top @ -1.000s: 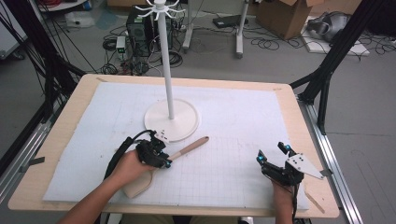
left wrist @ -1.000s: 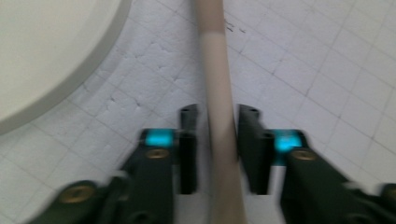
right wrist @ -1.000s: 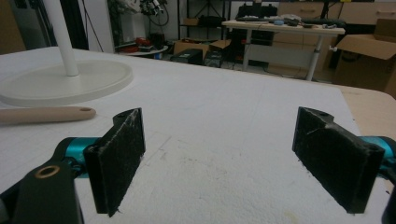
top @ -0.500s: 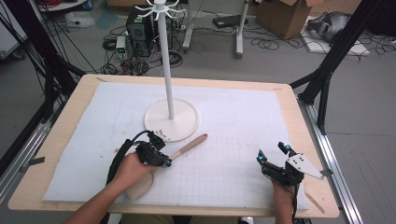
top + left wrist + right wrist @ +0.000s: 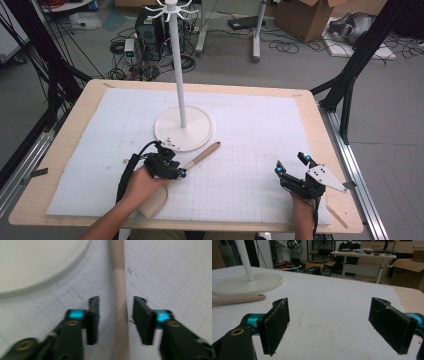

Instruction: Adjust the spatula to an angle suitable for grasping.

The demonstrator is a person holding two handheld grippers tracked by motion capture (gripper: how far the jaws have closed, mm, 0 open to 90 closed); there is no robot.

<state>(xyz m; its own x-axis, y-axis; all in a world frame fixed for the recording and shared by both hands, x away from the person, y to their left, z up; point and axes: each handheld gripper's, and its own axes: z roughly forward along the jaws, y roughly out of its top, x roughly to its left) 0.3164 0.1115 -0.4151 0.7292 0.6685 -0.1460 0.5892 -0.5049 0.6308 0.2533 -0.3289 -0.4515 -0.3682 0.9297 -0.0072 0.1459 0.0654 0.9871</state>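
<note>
A wooden spatula (image 5: pixel 202 155) lies on the white mat, its handle pointing toward the stand and its flat blade (image 5: pixel 152 202) near the front edge. My left gripper (image 5: pixel 179 169) straddles the handle (image 5: pixel 119 277). Its jaws have just been opening, and the handle runs between them with a gap on each side. In the left gripper view the left gripper (image 5: pixel 115 300) points down at the mat. My right gripper (image 5: pixel 290 164) rests at the front right, open, with nothing between its pads (image 5: pixel 275 325).
A white stand with a round base (image 5: pixel 183 130) and a tall pole (image 5: pixel 176 65) rises mid-table, just beyond the spatula's handle tip (image 5: pixel 237 299). The base (image 5: pixel 32 262) lies close to the left gripper. The mat covers a wooden tabletop (image 5: pixel 320 130).
In the high view hardly anything differs: the left hand stays over the spatula handle, the spatula lies where it was, and the right gripper has kept still.
</note>
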